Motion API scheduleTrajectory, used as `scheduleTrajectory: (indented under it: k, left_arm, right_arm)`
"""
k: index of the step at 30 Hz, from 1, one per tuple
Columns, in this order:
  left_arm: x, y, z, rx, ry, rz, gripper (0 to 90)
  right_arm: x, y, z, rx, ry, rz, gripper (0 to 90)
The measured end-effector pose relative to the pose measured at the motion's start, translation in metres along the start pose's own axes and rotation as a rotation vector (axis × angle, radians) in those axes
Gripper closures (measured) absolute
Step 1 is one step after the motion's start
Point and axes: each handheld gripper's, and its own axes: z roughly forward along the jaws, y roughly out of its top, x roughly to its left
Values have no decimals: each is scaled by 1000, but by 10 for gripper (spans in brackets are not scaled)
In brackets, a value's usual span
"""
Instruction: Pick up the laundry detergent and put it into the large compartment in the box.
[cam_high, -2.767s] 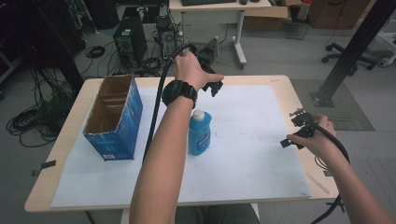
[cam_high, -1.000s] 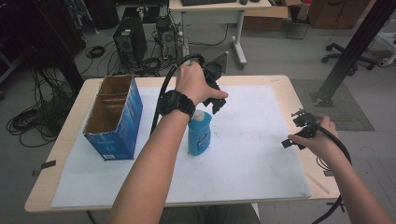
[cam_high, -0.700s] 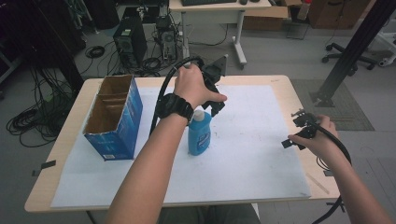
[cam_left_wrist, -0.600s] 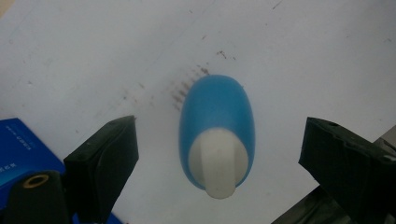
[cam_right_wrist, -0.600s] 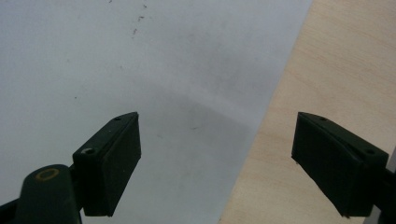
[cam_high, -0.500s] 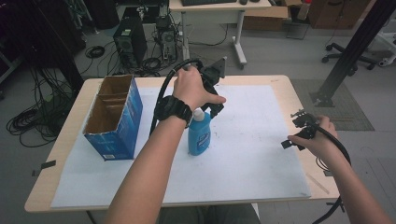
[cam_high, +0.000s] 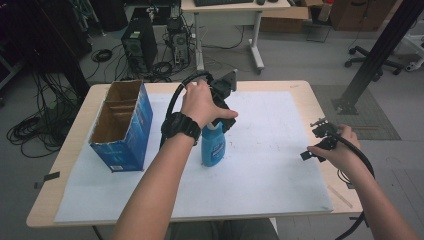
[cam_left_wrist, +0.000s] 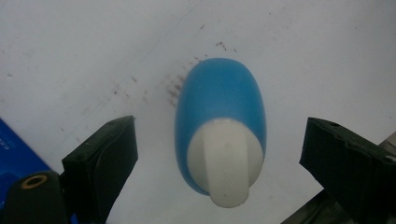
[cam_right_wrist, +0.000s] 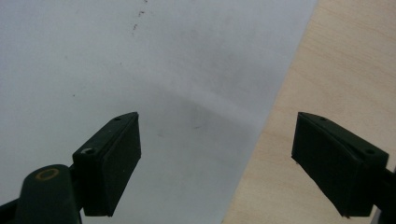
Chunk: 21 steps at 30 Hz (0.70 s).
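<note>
A blue bottle (cam_high: 213, 149) with a white cap stands upright on the white sheet (cam_high: 270, 165) near the table's middle. My left gripper (cam_high: 224, 120) hangs right over its top, pointing down. In the left gripper view the bottle (cam_left_wrist: 219, 98) is seen from above, its white cap (cam_left_wrist: 224, 163) centred between the two black jaws. The left gripper (cam_left_wrist: 222, 156) is open, with a clear gap on each side of the cap. My right gripper (cam_high: 312, 140) is open at the table's right edge, above the border of sheet (cam_right_wrist: 140, 70) and bare wood (cam_right_wrist: 336, 70), holding nothing.
An open blue cardboard box (cam_high: 122, 125) stands on the table's left part, close to the left forearm. A black cable (cam_high: 175, 100) loops from the left gripper. Beyond the table's far edge are a desk, computer towers and cables on the floor.
My left gripper has come back from the far side of the table toward the bottle and now sits over its cap. The right gripper has stayed where it was.
</note>
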Motion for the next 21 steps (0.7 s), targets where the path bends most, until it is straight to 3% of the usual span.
scheduleTrajectory:
  k: [21]
  left_arm:
    - [-2,-6,21,36,-17,20,108]
  right_arm:
    - [0,-1,3,2,2,-3,160]
